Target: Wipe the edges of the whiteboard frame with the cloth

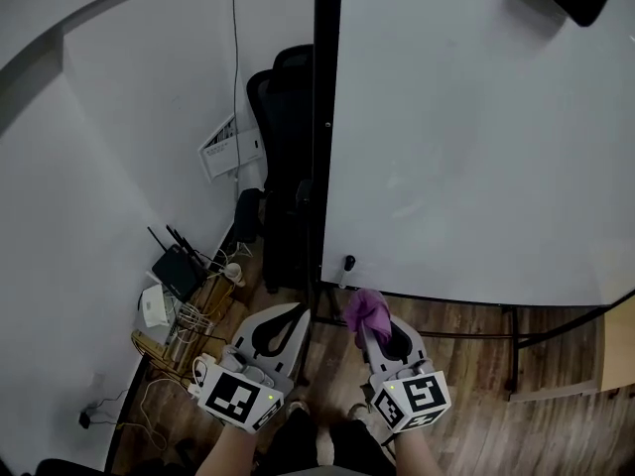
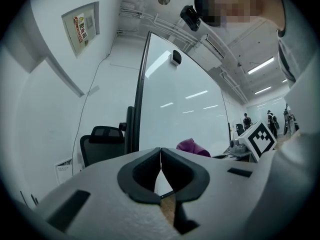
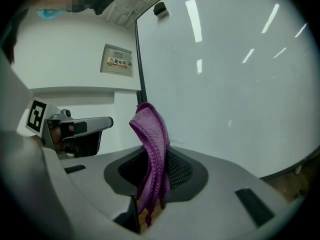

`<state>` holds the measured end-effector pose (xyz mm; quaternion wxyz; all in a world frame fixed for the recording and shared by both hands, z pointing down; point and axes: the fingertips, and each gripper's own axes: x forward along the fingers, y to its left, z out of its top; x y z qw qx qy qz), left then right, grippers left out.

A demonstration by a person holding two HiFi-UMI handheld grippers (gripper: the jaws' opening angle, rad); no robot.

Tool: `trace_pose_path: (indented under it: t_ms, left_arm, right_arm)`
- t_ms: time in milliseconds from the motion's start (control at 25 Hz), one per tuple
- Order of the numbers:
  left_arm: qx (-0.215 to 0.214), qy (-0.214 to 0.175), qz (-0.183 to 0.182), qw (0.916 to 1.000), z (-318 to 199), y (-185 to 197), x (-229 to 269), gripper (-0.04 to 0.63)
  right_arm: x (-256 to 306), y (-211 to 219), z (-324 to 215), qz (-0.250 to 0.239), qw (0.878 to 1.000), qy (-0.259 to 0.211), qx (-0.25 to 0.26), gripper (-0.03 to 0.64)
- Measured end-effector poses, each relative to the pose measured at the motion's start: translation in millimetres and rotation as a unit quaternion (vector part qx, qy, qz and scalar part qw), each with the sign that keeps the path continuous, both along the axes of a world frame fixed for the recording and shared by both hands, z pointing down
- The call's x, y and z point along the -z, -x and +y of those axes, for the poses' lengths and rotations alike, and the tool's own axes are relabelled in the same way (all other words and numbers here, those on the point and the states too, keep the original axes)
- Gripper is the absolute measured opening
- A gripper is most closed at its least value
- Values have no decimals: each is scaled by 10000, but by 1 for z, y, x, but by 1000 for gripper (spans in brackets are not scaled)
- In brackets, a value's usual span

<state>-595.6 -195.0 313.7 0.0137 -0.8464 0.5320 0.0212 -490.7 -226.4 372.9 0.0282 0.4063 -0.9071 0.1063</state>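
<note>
— Where is our purple cloth (image 3: pixel 152 134)?
— Clamped in the fingers of our right gripper (image 1: pixel 375 333). It stands up out of them, close under the lower left corner of the whiteboard (image 1: pixel 476 137); we cannot tell whether it touches.
— And our left gripper (image 2: pixel 160 156)?
— Its fingers are pressed together on nothing, held just beside the right one, near the foot of the black frame edge (image 1: pixel 324 117). A black office chair (image 1: pixel 283 97) stands behind that edge.
</note>
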Motion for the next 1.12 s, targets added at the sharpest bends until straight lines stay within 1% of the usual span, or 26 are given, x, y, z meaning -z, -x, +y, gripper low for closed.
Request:
trace_pose_path:
  t_ms: [160,360,440,640,720,800,1120]
  left_arm:
    - [-229,82,23,9997,-4,1,-14,18]
    - [-401,382,115,9984,-12,2,-33,18]
    - [-444,447,127,9979,-11,1,-42,18]
    - [-552,475,197,9971,-10,1,-61,17]
    - [-591,650,238,9959,-11,2,-70,18]
    - [-621,746,254,9950,-12,4,-77,18]
    - [-730,830,174,9937,-12,7,-103,18]
  right_arm:
    - [-20,4,-1,-56,9995,212,-207,91]
    - [-44,9,-10,-40,9985,420,-360,90]
    - [-53,9,-8,-10,9981,479,-393,91]
    - [-75,15,-4,41,9972,607,-428,91]
    - [-84,21,-6,56,9970,657,-414,91]
    - [-93,28,-7,73,9967,707,-396,91]
    - [-135,48,-15,95,9952,899,-376,91]
